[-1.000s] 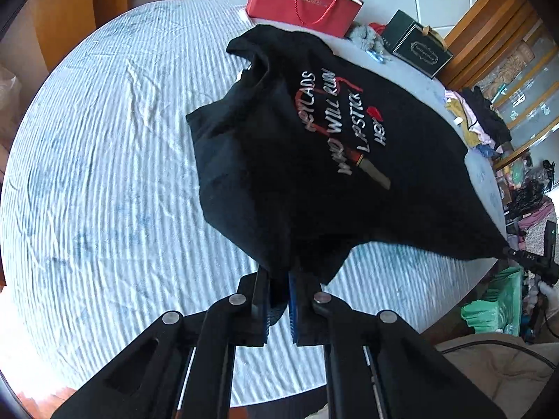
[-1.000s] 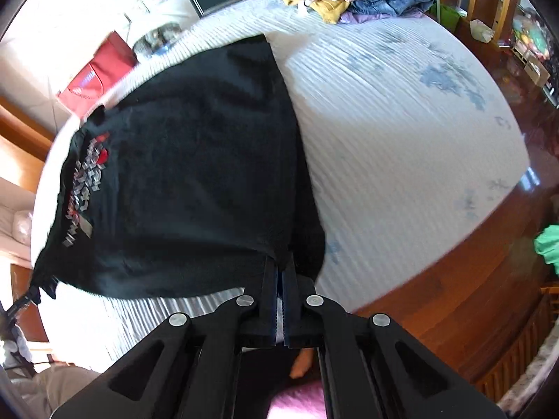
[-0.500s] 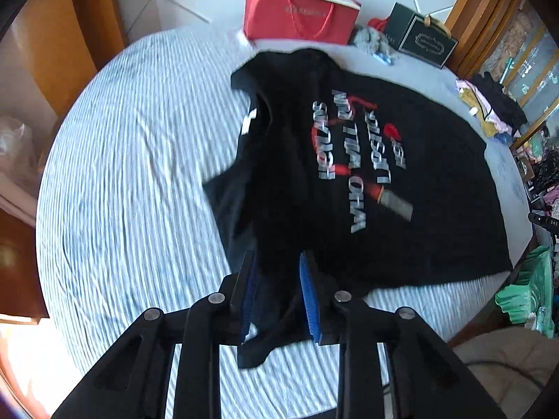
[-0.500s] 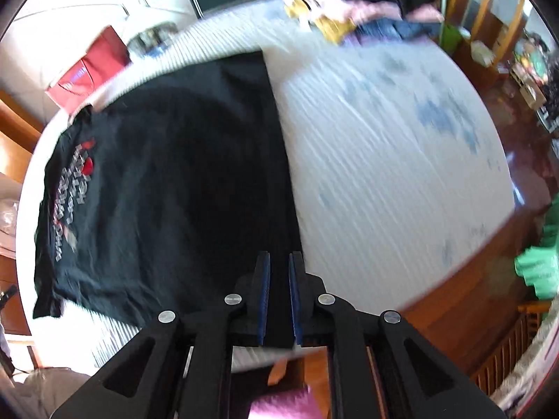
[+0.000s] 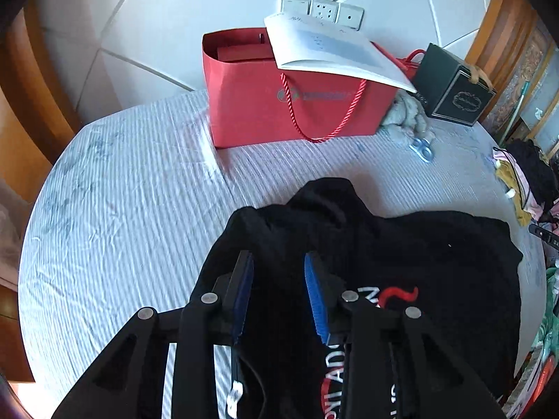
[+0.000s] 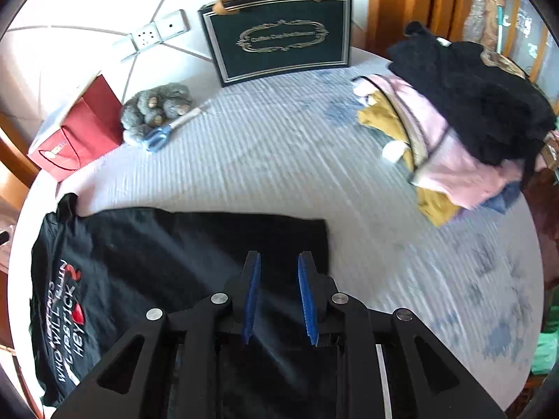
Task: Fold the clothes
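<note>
A black T-shirt [image 5: 401, 255] with white and red lettering lies spread face up on the striped tablecloth. My left gripper [image 5: 278, 262] is open above its collar and sleeve end, holding nothing. In the right wrist view the same T-shirt [image 6: 167, 255] lies flat with its hem edge at the right. My right gripper [image 6: 278, 262] is open above that hem end, holding nothing.
A red paper bag [image 5: 290, 94] with a white booklet on it, a dark gift box [image 6: 279, 38], a grey bundle [image 6: 157, 108] with blue-handled scissors, and a pile of clothes [image 6: 454, 132] stand along the far side of the round table [image 6: 279, 160].
Both grippers opened and let go of the T-shirt, which now lies flat. Both have moved forward over the shirt toward the far side of the table.
</note>
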Motion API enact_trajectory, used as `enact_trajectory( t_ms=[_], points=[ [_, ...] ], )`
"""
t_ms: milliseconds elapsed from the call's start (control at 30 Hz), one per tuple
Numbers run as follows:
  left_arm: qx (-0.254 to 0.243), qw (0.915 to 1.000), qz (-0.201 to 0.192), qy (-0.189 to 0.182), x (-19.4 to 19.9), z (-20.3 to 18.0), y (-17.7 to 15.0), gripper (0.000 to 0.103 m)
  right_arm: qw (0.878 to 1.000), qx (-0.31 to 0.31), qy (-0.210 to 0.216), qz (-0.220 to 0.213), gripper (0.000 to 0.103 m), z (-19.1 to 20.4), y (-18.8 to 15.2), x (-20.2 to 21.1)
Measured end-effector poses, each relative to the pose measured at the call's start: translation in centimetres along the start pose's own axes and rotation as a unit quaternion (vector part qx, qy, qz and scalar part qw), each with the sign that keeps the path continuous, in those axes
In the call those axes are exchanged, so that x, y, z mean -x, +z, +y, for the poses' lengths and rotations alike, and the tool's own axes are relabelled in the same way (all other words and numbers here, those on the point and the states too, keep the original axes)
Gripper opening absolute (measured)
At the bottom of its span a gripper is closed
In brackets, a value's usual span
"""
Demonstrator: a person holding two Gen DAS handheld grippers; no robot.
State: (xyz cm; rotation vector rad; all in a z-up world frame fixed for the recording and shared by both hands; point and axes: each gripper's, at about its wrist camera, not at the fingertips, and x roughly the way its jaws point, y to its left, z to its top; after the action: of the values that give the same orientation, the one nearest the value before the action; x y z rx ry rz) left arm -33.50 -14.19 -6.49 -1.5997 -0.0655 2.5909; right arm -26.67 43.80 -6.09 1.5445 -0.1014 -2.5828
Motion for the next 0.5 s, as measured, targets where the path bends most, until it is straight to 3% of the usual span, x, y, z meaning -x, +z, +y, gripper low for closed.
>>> enact_trajectory(
  t_ms=[133,300,400,500],
  points=[
    [0.001,0.9996,0.027,0.009,-5.2,1.1,1.9,0.031,0.996,0.060,0.068,0.007,0.025,6.3,3.2,-3.3],
    [-0.014,0.9977,0.060,0.028,-9.3,2.9,2.4,0.031,0.980,0.099,0.170,0.035,0.029,16.5,5.3,-9.2],
    [0.001,0.9978,0.066,0.008,-10.3,4.4,3.0,0.031,0.967,0.123,0.217,0.060,0.029,23.2,6.1,-12.7],
    [0.009,0.9973,0.073,-0.008,-11.2,5.3,3.3,0.032,0.957,0.137,0.243,0.079,0.035,28.8,6.4,-15.5]
  ],
)
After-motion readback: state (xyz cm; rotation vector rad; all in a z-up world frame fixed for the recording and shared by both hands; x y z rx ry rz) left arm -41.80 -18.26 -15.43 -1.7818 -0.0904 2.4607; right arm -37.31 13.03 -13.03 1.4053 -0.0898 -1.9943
